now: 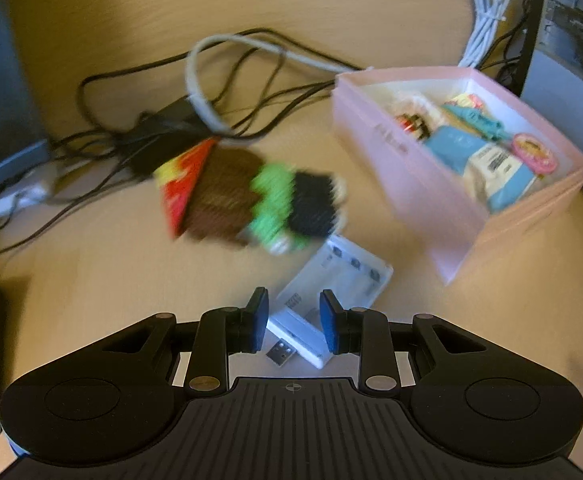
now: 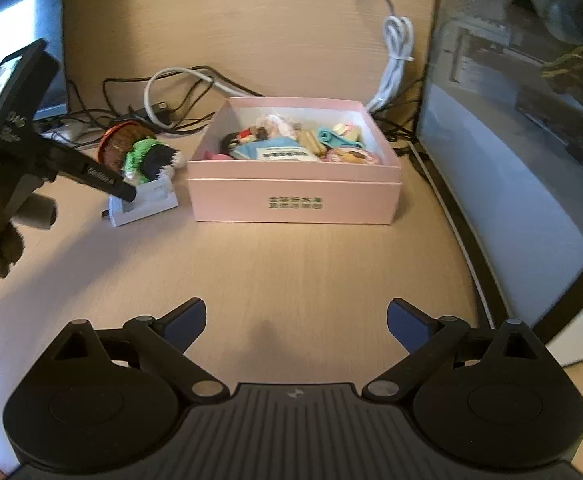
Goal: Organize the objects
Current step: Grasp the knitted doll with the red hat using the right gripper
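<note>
Left gripper down low over the desk, blue pads set a modest gap apart, and the white battery charger lies right between them — its near end sits in the gap, though whether the pads actually press its sides I cannot tell; it looks like a straddle, with the charger resting flat on the wooden desk. A small USB plug pokes out at the charger's near corner, just beside the left pad. Beyond the charger, touching or nearly touching its far end, there's the knitted toy, a blurred bundle of red, yellow, brown, green and black. Behind that, a tangle of black cables with a grey cable looping through. Off to the right, the pink box, open-topped and packed with small colourful items, stands near the charger but apart from it. Over to the right gripper: spread wide, fingers splayed, nothing between them, hovering above bare desk well short of the box. From this side the pink box faces square on, green print on its front wall, and the left tool reaches in from the left edge with its tip on the charger. A coiled white cable lies behind the box, and a dark monitor fills the right side.
</note>
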